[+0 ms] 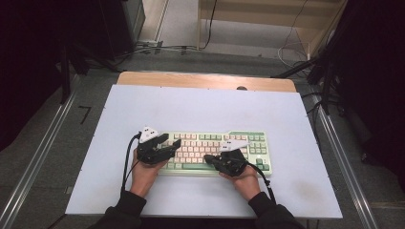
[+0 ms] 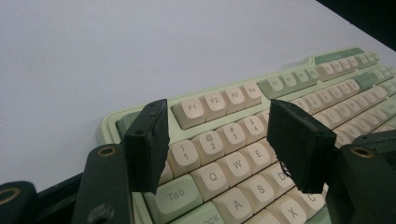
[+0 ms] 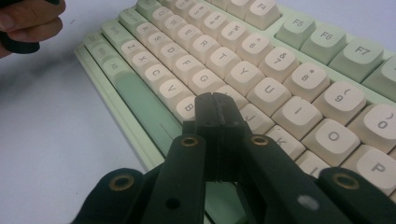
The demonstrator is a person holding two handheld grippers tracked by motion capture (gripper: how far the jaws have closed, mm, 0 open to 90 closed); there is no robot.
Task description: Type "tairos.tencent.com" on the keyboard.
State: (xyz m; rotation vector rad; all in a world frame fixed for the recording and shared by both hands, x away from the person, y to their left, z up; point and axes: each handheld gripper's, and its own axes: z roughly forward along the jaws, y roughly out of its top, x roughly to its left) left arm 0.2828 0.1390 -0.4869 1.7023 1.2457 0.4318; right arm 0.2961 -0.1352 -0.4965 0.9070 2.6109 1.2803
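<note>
The counter carries a pale white-blue top sheet, with a strip of bare wood showing along its far edge. Metal rails run along the floor at the left and right sides. Beyond the counter, cables lie on a grey floor, and a light wooden frame stands at the back. Dark equipment borders both sides of the room.

The keyboard, a green-and-cream model, lies flat on the near half of the counter, slightly right of centre, with its long side parallel to the near edge.

The left hand-held gripper sits over the left end of the keyboard. In the left gripper view its jaws stand apart, released, with the number and Q-W-E keys visible between them; whether the tips touch the keycaps cannot be told.

The right hand-held gripper sits over the near middle of the keyboard. In the right gripper view its jaws are clenched together with nothing between them, and the tip is at the bottom letter row, just beside the green space bar.
</note>
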